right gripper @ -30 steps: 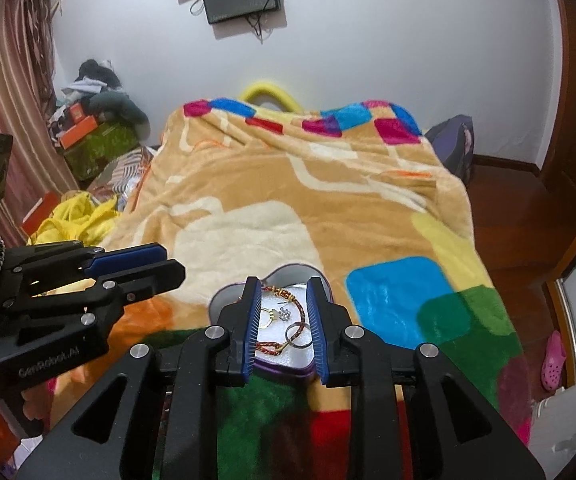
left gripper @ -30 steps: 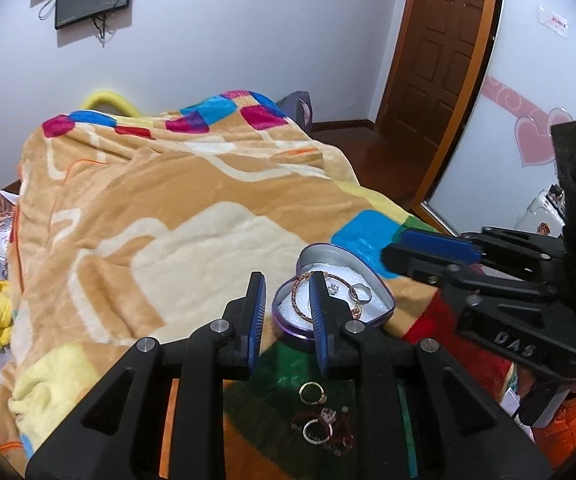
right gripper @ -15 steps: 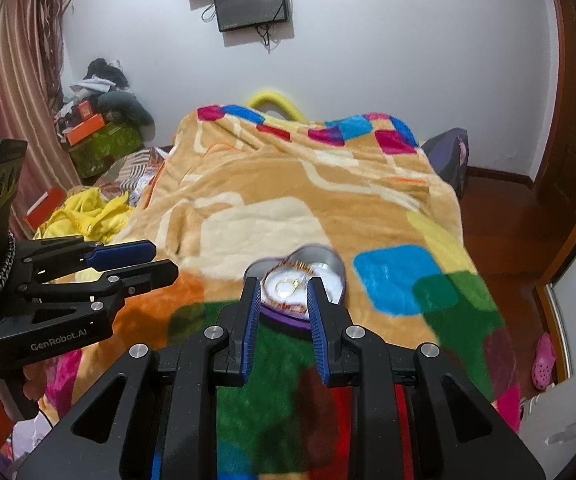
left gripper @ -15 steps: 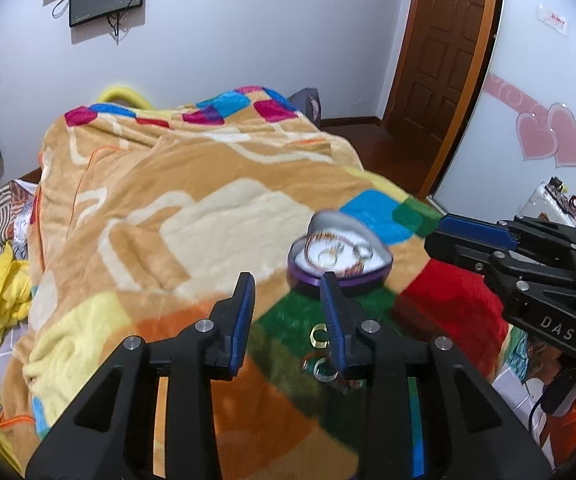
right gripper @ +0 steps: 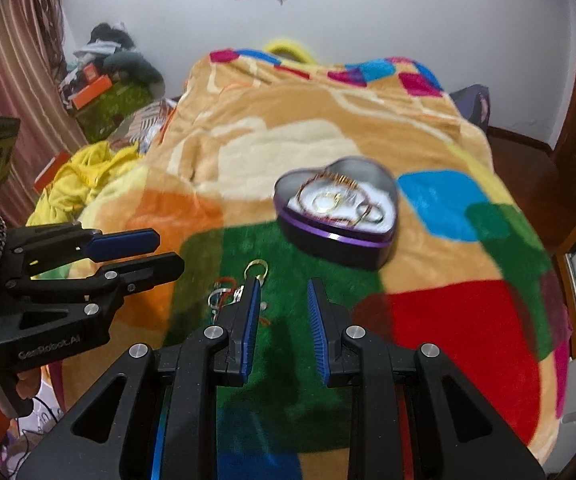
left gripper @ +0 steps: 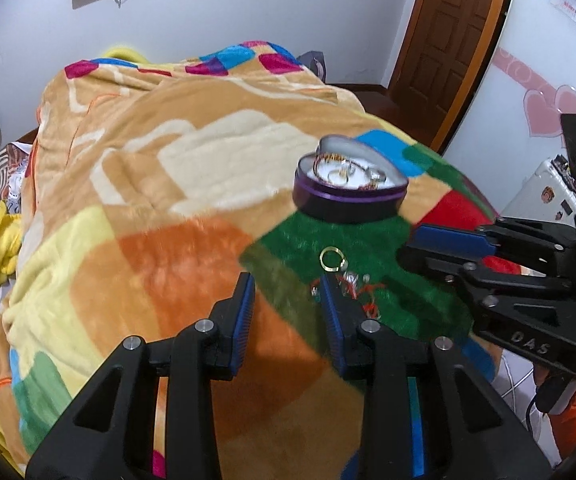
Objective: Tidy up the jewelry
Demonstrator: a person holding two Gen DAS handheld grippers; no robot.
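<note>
1. Plush, deep-piled blanket [left gripper: 147, 208] lay under everything, and that was the main hazard: the gold ring [left gripper: 332, 259] and the tangle of small pieces with red thread [left gripper: 352, 286] rested on its green patch, where hard fingers could press them down into the fibres instead of closing round them.
2. Both tools were empty with fingers parted: the left gripper [left gripper: 285, 308] hovered just short of the loose pieces, the right gripper [right gripper: 281, 312] beside them.
3. The thread looked likely to snag and drag neighbouring pieces along if one item were lifted.
4. The heart-shaped tin [right gripper: 336, 216], lid off and already holding a bracelet and rings, sat on soft bedding near the loose pieces; a nudge could tip it, I judged.
5. The two tools were near each other and might collide over the green patch.
6. The right wrist view showed more of the tin's contents and the left gripper's parted fingers from the side; the left wrist view showed the ring unobstructed. Both were blurred.
</note>
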